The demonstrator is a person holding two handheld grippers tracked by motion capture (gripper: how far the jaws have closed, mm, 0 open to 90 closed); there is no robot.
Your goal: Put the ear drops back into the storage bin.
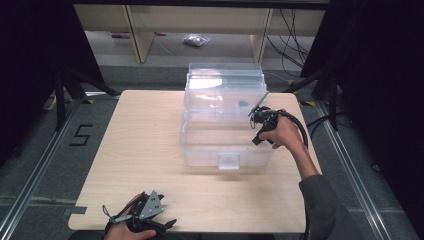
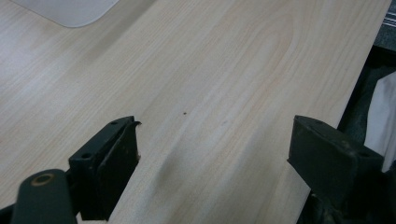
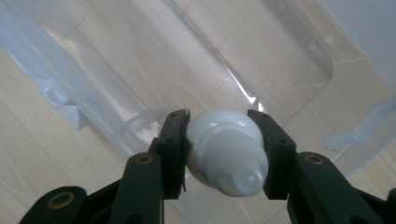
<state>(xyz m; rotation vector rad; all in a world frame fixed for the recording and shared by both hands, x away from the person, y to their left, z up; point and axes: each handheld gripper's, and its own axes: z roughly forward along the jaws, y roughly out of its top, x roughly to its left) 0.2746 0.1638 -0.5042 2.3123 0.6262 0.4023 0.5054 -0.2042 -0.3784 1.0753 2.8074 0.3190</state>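
Note:
A clear plastic box [image 1: 227, 156] stands on the wooden table [image 1: 145, 145] with its lid [image 1: 225, 80] tipped up at the back. My right gripper [image 1: 256, 128] hangs over the box's right side. In the right gripper view, that gripper [image 3: 218, 115] is shut on a small white bottle [image 3: 224, 149] with a ribbed cap, and the box's clear bottom [image 3: 280, 56] lies beneath. My left gripper [image 1: 167, 226] rests near the table's front edge. Its jaws stand wide apart over bare wood, and the left gripper [image 2: 217, 127] holds nothing.
A pale corner of the box [image 2: 70, 11] shows at the top left of the left gripper view. The table's front edge [image 2: 359, 88] runs close by the left gripper. Dark stands and cables flank the table; shelving stands beyond it.

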